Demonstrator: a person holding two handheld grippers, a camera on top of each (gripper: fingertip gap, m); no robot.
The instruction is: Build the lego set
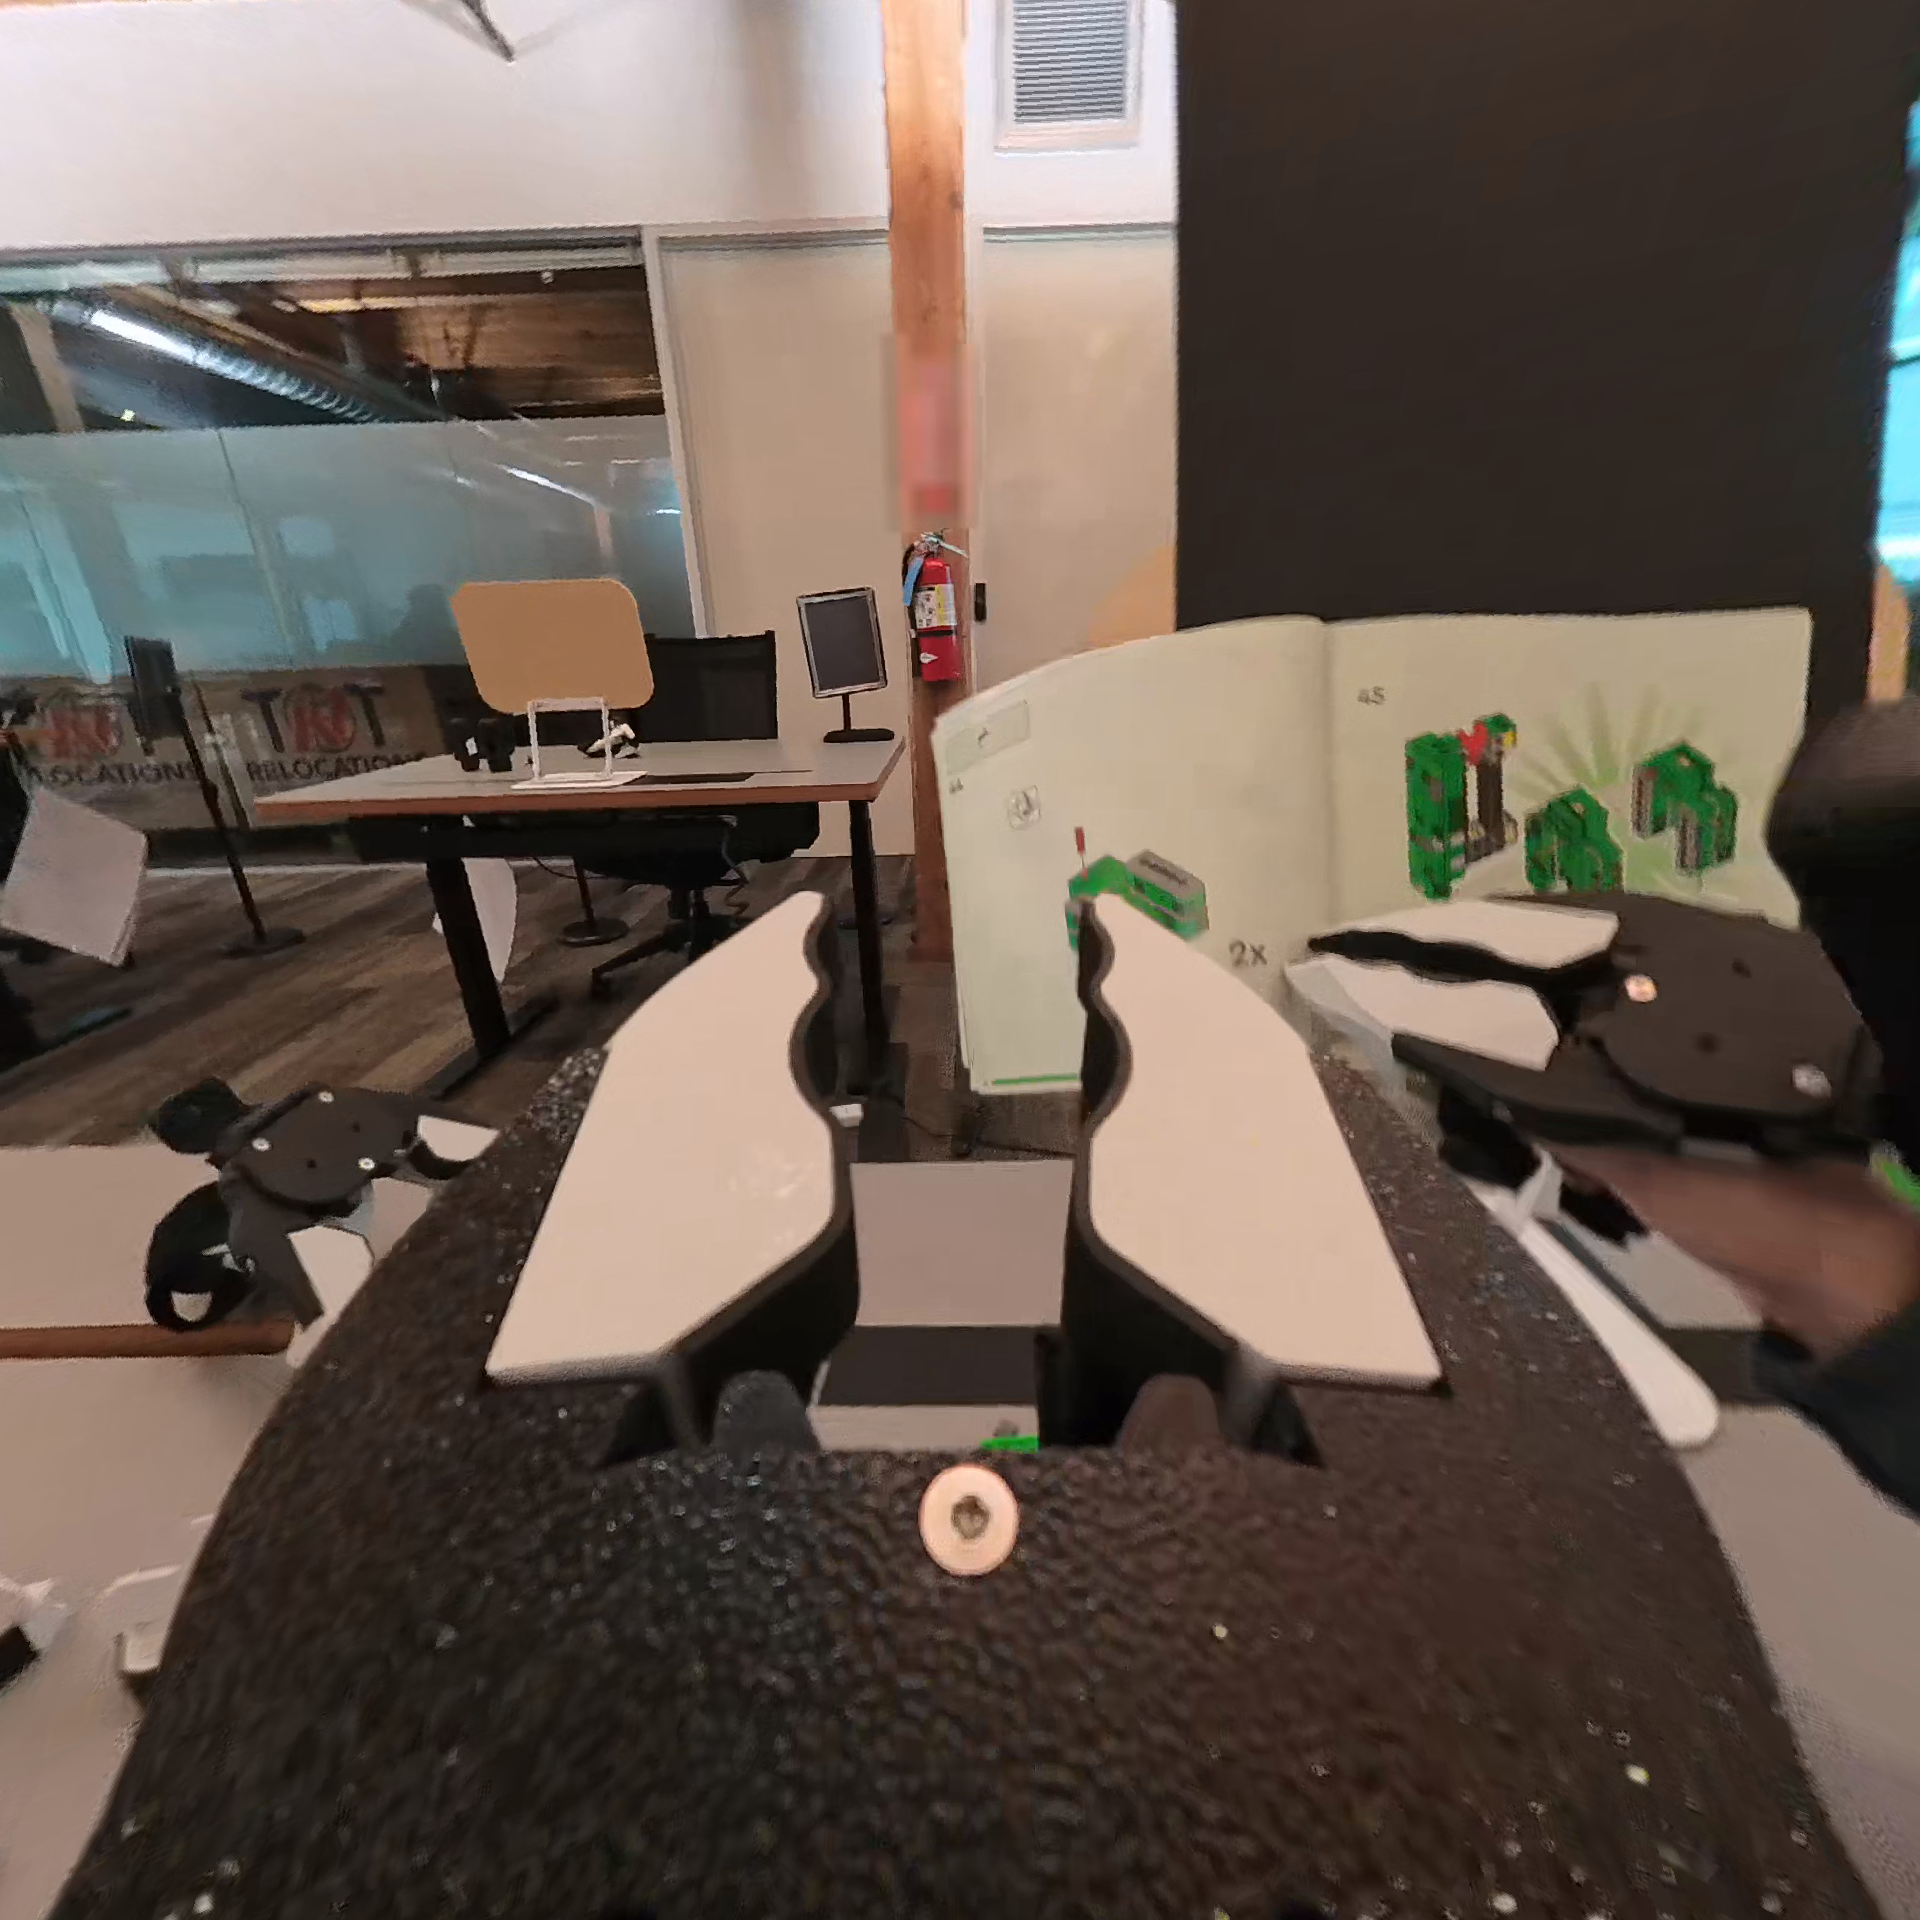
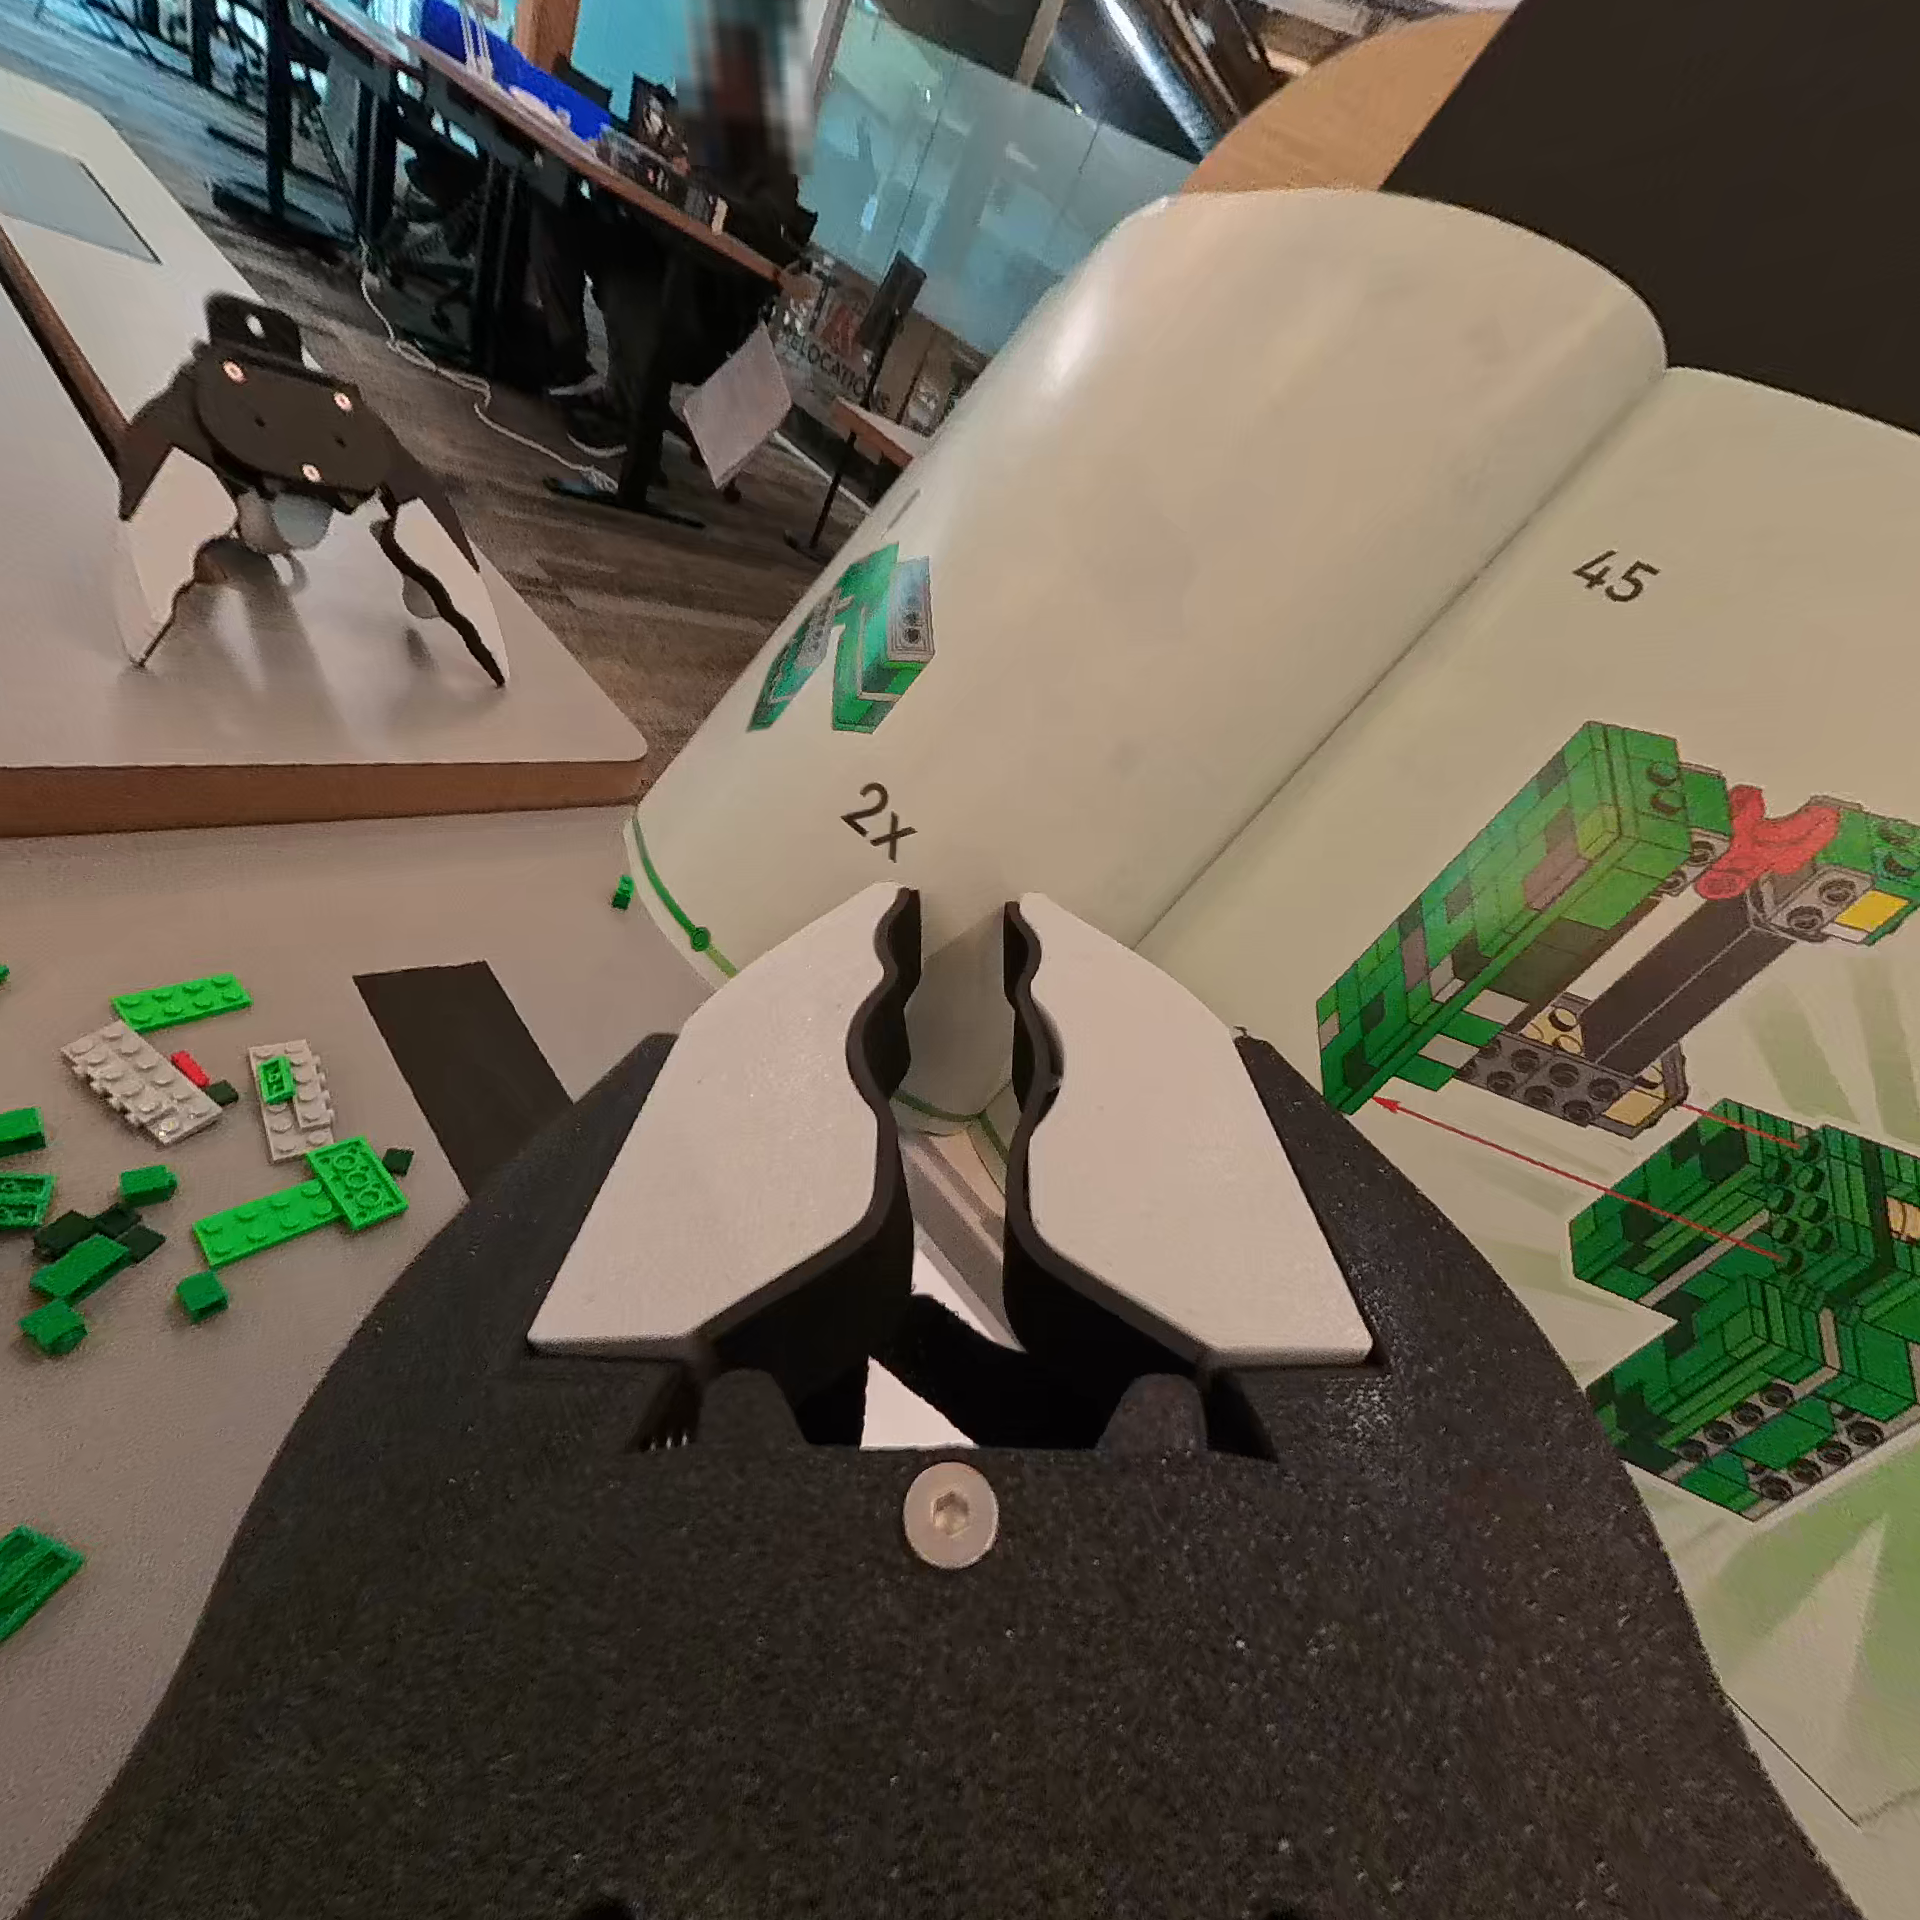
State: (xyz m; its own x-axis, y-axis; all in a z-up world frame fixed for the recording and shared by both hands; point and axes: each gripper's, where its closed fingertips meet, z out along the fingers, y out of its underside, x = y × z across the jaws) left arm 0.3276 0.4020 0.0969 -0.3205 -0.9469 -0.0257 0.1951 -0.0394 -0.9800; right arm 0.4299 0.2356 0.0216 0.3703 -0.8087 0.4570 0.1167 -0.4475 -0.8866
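Only the right wrist view shows the bricks (image 2: 208,1164): green and grey plates and small pieces scattered on the table (image 2: 312,904) at the left of the frame, with a lone green stud (image 2: 621,891) near the booklet's foot. The left wrist view shows none of these clearly; just a sliver of green peeks through the slot at its gripper's base, too small to identify.

The booklet (image 2: 1299,644) stands open in both views, its left page bulging forward. In the right wrist view it fills the centre and right; in the left wrist view (image 1: 1455,810) it sits at centre right, blurred.

The left gripper (image 1: 956,914) is held level, pointing across the room, jaws wide apart and empty. The right gripper (image 2: 961,914) is tipped toward the booklet's lower edge, jaws narrowed to a slim gap with the curled page seen between the tips; whether the pads touch the paper cannot be told. In the left wrist view the right gripper (image 1: 1340,961) enters from the right edge, gripped by a hand (image 1: 1766,1236) that is blurred and cut off.

A spare gripper (image 2: 312,582) stands tips-down on a side table (image 2: 312,748), upper left in the right wrist view; it appears at the left edge (image 1: 260,1174) of the other view, partly hidden.
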